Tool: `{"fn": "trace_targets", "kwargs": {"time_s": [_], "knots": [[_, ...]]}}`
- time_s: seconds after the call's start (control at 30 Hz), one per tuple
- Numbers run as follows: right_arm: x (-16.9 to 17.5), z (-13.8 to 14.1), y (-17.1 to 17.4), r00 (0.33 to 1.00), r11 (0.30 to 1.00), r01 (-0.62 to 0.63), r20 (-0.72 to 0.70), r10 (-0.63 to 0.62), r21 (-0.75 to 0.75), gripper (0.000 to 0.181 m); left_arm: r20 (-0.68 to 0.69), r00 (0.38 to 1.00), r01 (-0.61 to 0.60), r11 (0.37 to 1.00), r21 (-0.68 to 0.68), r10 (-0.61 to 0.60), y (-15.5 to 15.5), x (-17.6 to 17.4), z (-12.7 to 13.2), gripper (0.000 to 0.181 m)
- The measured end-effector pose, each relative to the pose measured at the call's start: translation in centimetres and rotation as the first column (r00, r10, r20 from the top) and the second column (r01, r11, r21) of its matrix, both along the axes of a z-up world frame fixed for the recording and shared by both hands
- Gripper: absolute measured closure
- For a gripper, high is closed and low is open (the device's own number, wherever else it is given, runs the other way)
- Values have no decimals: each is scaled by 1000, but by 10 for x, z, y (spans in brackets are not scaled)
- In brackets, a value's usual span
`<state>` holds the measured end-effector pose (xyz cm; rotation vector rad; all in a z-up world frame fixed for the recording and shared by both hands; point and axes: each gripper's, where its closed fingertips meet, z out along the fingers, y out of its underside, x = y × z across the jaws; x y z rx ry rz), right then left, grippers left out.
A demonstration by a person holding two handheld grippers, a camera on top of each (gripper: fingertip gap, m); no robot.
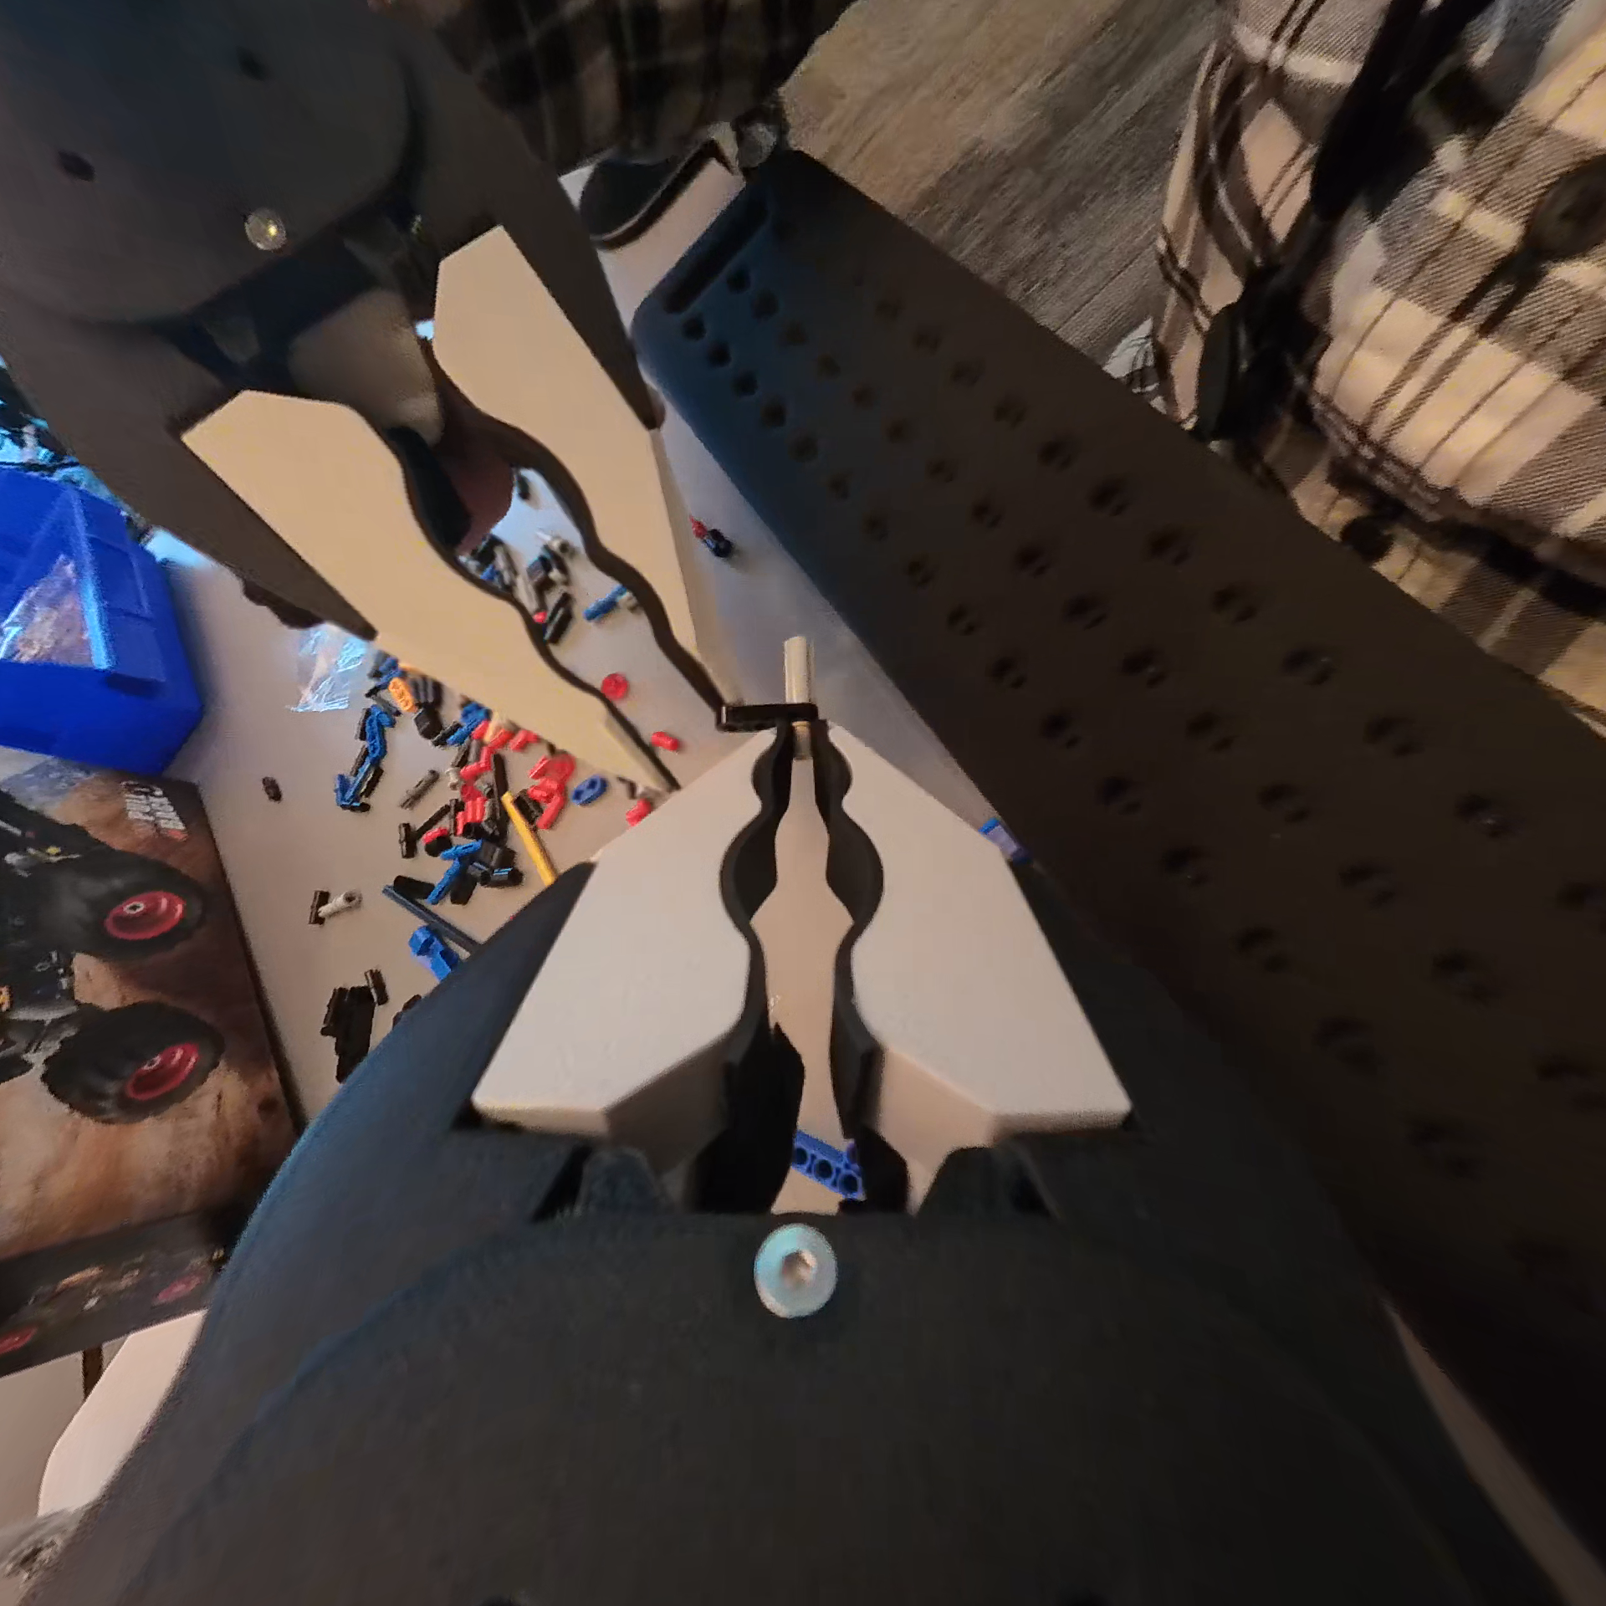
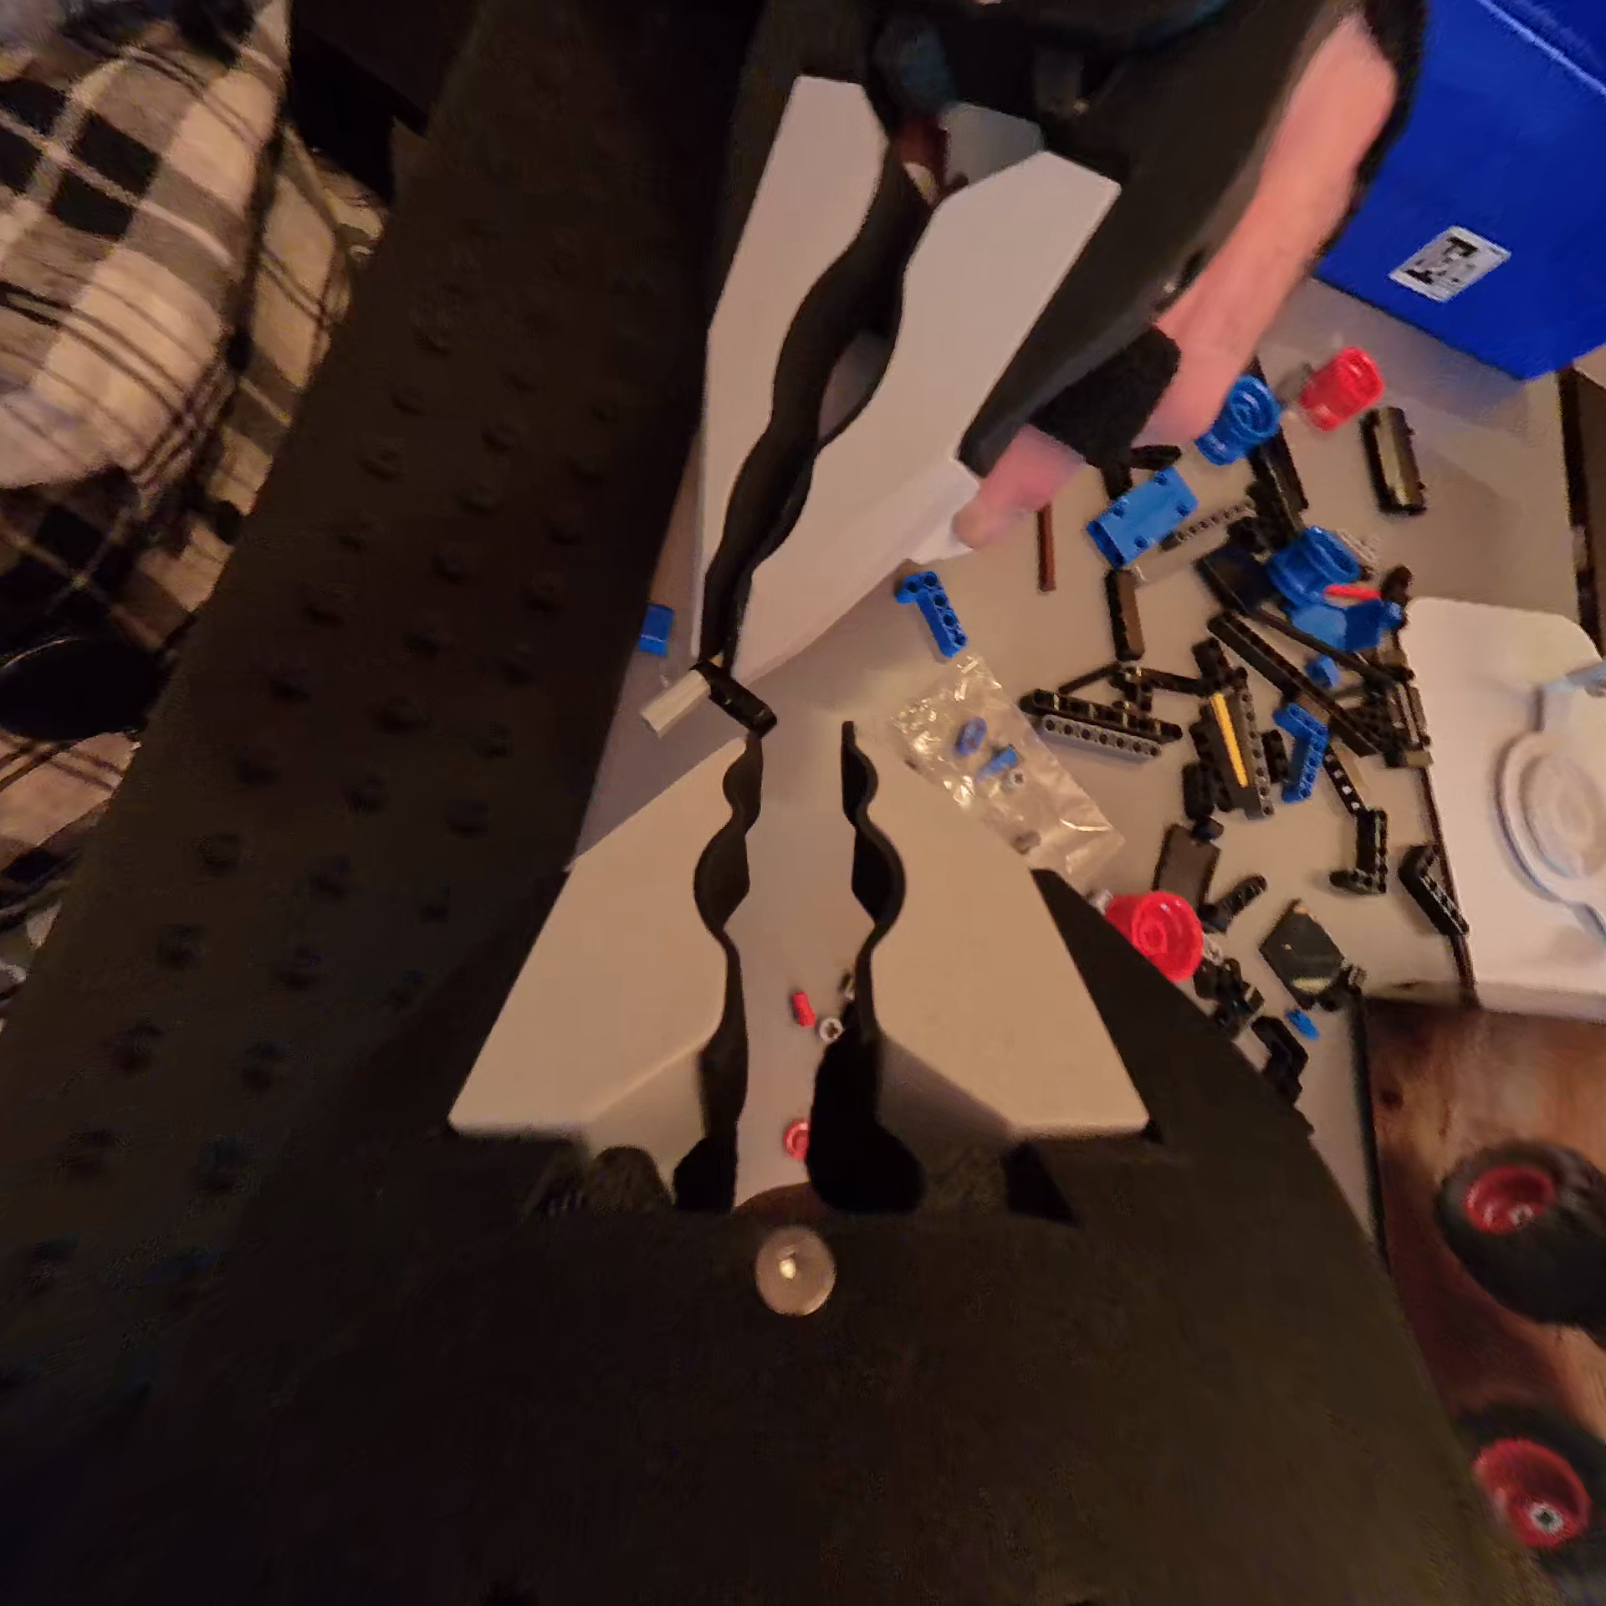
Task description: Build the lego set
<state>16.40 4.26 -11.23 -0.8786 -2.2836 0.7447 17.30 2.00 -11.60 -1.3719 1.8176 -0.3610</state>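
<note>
My left gripper (image 1: 799, 737) is shut on a short grey pin (image 1: 796, 673) that stands up out of its fingertips. A small black connector (image 1: 760, 715) sits on the pin and sticks out sideways. In the right wrist view the left gripper (image 2: 721, 665) comes down from the top with the grey pin (image 2: 673, 702) and black connector (image 2: 743, 700). My right gripper (image 2: 801, 734) is open; its left fingertip (image 2: 754, 747) touches the black connector. It also shows in the left wrist view (image 1: 695, 747). Both are held above the table (image 1: 235, 669).
Loose black, blue and red pieces (image 1: 469, 782) (image 2: 1260, 695) are spread over the table. A blue bin (image 1: 78, 626), the set's box (image 1: 113, 999), a clear bag (image 2: 999, 765) and a red wheel (image 2: 1156, 930) lie around. A black perforated chair part (image 1: 1130, 652) runs alongside. My two grippers' fingertips are within a few centimetres of each other. The red wheel (image 2: 1156, 930) lies around 15 cm away from my right fingertips.
</note>
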Motion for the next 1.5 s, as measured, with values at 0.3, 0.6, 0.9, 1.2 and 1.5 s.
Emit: {"fn": "trace_targets", "kwargs": {"time_s": [0.3, 0.6, 0.9, 1.2, 1.5], "knots": [[-2, 1, -10, 997, 998, -70, 20, 70, -3, 168, 54, 998, 15, 998, -61, -12, -2, -3, 9, 178], [-3, 16, -1, 998, 1000, -26, -52, 26, -9, 164, 145, 989, 34, 990, -137, -14, -1, -3, 17, 178], [2, 14, -12, 994, 993, -112, -2, 112, 28, 174, 152, 988, 49, 983, -177, -22, -2, -3, 15, 178], [2, 2, -9, 996, 998, -68, 61, 69, -16, 177, 57, 998, 11, 991, -131, -4, 4, -8, 0, 176], [1, -11, -5, 995, 1000, -12, 102, 13, -8, 179, -50, 998, -35, 998, -58, 32, 15, -15, -16, 175]]}}
